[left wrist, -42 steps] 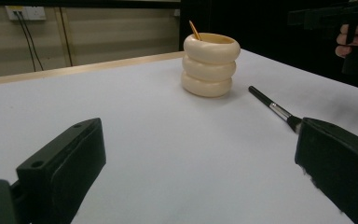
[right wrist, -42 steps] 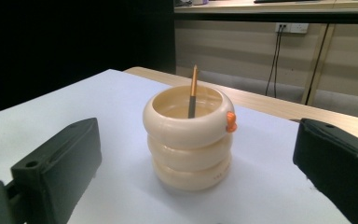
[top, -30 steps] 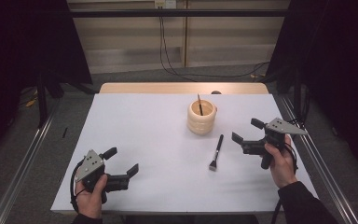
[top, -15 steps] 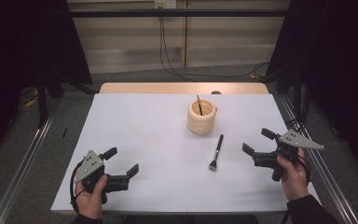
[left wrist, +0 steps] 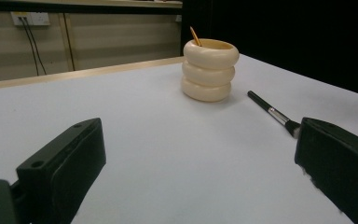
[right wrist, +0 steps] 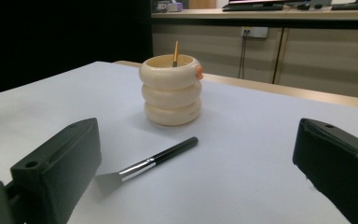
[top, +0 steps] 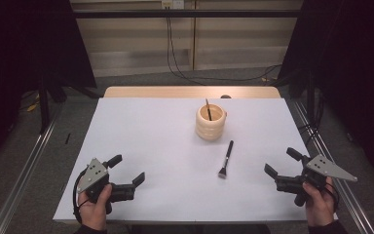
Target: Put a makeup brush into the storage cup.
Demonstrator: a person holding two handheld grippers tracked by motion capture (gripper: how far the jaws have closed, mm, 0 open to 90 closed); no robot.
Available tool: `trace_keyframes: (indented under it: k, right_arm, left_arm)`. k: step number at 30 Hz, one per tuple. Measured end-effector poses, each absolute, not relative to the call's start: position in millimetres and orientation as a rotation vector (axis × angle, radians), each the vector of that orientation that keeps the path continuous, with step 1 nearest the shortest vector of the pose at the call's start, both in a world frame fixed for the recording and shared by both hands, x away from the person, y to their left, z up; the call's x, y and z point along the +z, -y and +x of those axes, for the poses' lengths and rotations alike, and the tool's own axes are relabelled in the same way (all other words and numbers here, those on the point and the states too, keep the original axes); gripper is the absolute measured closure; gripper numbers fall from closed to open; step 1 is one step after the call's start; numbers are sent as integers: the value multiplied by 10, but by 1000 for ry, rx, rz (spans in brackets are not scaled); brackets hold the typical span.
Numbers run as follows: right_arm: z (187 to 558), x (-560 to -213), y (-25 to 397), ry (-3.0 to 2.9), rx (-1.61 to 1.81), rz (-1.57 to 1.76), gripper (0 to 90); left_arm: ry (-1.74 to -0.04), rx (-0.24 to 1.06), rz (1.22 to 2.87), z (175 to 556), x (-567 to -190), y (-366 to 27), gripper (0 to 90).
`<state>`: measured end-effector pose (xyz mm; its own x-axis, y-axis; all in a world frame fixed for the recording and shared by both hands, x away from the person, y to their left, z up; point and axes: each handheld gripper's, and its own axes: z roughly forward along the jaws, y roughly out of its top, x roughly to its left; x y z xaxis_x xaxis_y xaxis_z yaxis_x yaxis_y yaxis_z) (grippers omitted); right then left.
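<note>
A white sheet (top: pixel 165 146) is spread over the table, and a strip of bare wood (top: pixel 190 92) is left showing along the far edge. Metal rails (top: pixel 24 165) are seen on the floor at either side of the table. Dark curtains (top: pixel 29 44) hang to the left and right, and a pale panelled wall (top: pixel 233 29) with cables (top: pixel 173 53) running down from a socket closes the back of the room.

A cream holder (top: pixel 210 122) shaped like three stacked rings stands upright on the far middle of the sheet, with a thin stick (top: pixel 208 109) leaning inside it. A brush (top: pixel 225 159) with a black handle and silver collar lies flat on the sheet just in front of the holder, apart from it, its bristles toward the person.

The left gripper (top: pixel 126 174) is held in the left hand (top: pixel 95 207) near the front left corner of the sheet. Its jaws are spread wide, and nothing is held or touched between them; in the left gripper view the brush (left wrist: pixel 272 113) and holder (left wrist: pixel 210 70) are seen well beyond them.

The right gripper (top: pixel 282 163) is held in the right hand (top: pixel 318 202) near the front right edge. Its jaws are likewise spread wide and empty. In the right gripper view the brush (right wrist: pixel 151 162) is seen lying beyond the jaws, nearer the left one, untouched, with the holder (right wrist: pixel 171 89) behind it.
</note>
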<state>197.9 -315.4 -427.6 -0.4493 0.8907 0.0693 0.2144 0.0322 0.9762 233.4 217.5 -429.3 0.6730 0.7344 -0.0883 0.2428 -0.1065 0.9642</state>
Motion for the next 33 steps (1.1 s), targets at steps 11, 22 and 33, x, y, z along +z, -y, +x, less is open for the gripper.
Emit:
trace_keyframes:
  k: [11,22,33]
  right_arm:
    - [1978,-4315,3169,-1680,1465,1122,0]
    - [1982,-4253,3089,-1769,1462,1085,0]
    - [2112,-4244,3033,-1829,1456,1036,6]
  left_arm:
    - [-803,502,1670,2349,-4300,-2176,17]
    - [-803,499,1667,2370,-4302,-2191,15]
    - [-797,509,1679,2369,-4296,-2162,15]
